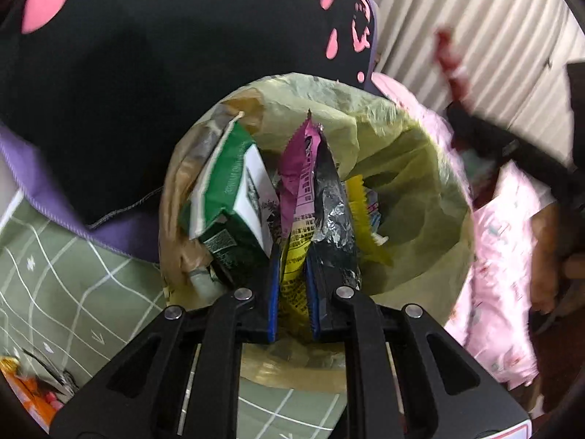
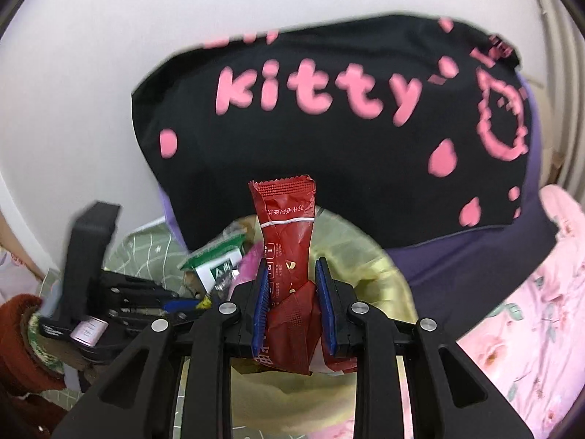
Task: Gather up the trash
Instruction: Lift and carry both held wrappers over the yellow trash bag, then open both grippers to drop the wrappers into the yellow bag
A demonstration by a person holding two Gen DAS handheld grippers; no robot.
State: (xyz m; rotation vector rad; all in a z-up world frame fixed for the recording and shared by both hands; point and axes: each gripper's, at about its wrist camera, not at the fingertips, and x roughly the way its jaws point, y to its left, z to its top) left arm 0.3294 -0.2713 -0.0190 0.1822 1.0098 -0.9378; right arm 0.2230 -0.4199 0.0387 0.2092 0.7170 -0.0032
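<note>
Two wrappers held over the bag [image 1: 402,168]

Our right gripper [image 2: 292,289] pinched a crinkled red wrapper [image 2: 289,226] — serrated top; our left gripper [image 1: 294,285] clamped a glossy yellow wrapper [image 1: 294,267] above the thin green plastic.

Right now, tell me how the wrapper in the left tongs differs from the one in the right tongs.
The left tongs hold a yellow wrapper with dark print; the right tongs hold a red wrapper with pale print. The yellow wrapper sits among the trash in the yellow-green bag, while the red wrapper stands upright above the bag's mouth. Both are crinkled snack packets pinched between blue pads.
</note>
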